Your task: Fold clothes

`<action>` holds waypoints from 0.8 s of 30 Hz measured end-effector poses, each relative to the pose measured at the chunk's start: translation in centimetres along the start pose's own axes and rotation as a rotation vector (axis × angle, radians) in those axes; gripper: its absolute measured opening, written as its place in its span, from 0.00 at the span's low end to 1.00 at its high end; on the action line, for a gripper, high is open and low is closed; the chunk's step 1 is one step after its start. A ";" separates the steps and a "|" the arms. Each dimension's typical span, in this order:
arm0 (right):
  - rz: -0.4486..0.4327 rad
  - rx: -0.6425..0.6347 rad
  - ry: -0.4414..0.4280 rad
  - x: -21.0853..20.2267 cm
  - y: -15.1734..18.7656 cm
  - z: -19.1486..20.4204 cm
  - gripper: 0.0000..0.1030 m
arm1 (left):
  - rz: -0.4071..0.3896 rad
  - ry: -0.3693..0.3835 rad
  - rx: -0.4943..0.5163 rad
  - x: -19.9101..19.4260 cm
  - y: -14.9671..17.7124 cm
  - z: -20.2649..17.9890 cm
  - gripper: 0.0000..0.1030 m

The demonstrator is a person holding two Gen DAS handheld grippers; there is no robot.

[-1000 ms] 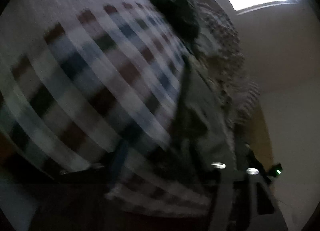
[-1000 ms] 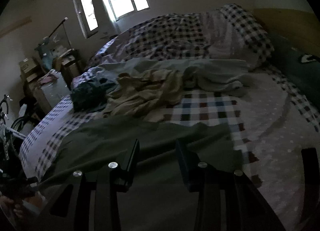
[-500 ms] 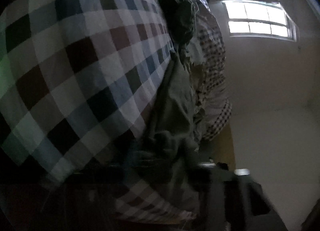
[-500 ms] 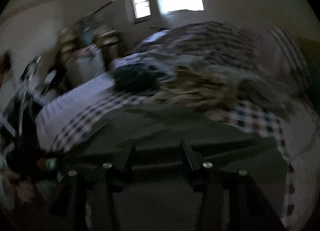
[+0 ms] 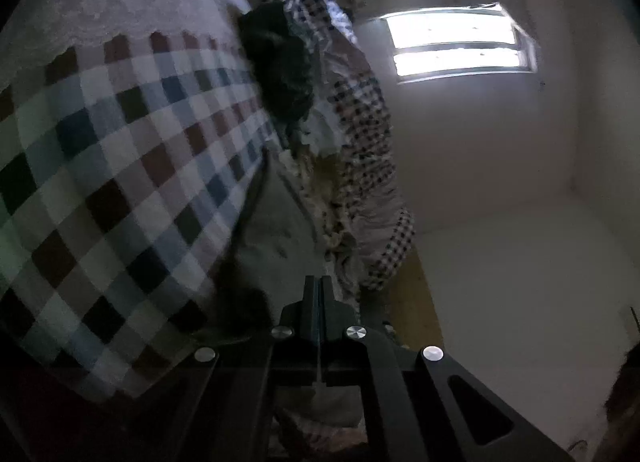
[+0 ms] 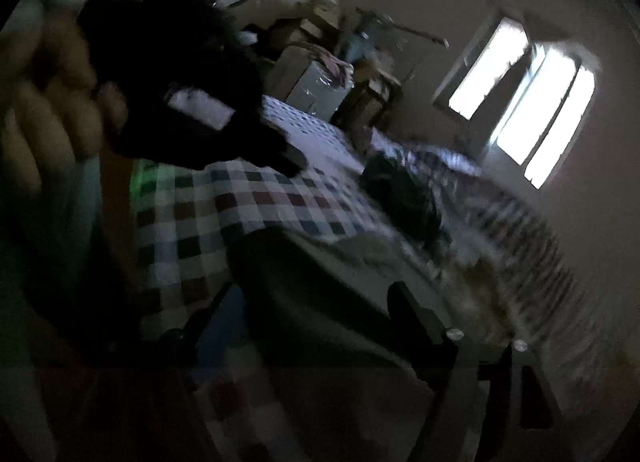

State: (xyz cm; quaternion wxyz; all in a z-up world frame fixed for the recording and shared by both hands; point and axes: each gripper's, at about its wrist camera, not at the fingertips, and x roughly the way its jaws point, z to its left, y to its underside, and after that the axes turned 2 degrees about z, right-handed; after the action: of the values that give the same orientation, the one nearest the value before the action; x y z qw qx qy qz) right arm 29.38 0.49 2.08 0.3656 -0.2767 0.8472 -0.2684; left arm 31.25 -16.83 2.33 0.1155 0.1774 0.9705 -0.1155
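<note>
A dark green garment (image 5: 276, 238) lies on the checked bedspread (image 5: 120, 166); it also shows in the right wrist view (image 6: 320, 294). My left gripper (image 5: 319, 282) is shut, its two fingers pressed together at the garment's near edge; whether cloth is pinched between them I cannot tell. My right gripper (image 6: 316, 298) is open, its fingers spread wide over the dark garment. The left gripper's body and the hand holding it (image 6: 52, 102) show at upper left in the right wrist view.
A heap of other clothes, one dark (image 5: 280, 62) and some pale (image 5: 320, 198), lies further up the bed by a checked quilt (image 5: 368, 142). Bright windows (image 5: 452, 38) sit in the wall. Boxes and clutter (image 6: 320, 74) stand beside the bed.
My left gripper has closed from open. Both cameras swung and tilted sharply; the right one now looks across the bed's near corner, with the left hand in view.
</note>
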 end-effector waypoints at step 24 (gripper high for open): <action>0.033 -0.225 -0.045 4.1 1.2 3.6 0.74 | 0.144 -0.110 -0.073 3.1 1.9 3.3 0.78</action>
State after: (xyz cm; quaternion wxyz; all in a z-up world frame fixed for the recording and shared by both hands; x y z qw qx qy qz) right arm 29.44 -2.30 -2.73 0.3555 -0.3078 0.8681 -0.1590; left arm 29.70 -14.99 -1.94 0.1830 0.2357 0.9510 -0.0811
